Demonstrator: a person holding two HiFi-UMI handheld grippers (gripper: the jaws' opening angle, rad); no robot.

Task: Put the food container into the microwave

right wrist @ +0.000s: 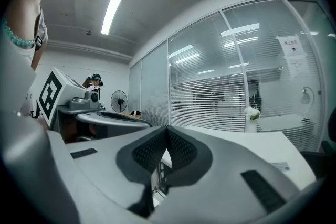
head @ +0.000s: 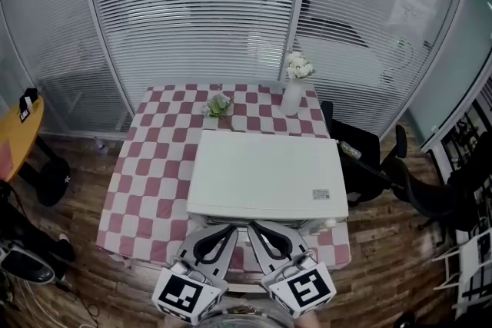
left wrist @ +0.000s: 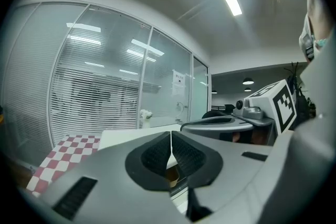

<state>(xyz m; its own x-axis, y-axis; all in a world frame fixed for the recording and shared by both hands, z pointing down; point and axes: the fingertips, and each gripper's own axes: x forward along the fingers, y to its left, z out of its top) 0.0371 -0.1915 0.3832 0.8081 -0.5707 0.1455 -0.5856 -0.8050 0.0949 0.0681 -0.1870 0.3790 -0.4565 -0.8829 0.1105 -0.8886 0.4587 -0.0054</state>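
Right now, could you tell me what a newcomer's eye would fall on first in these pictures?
The big white microwave sits toward the near edge of a pink-and-white checked cloth. A white vase of flowers stands behind it at the right. In front of it, the left gripper and right gripper hover side by side, both shut and empty.

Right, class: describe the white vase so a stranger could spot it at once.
Find the table with the red-checked cloth. Past the white microwave, near the far right corner, stands the vase. It is tall, white and holds white flowers, unlike the low green sprig to its left.
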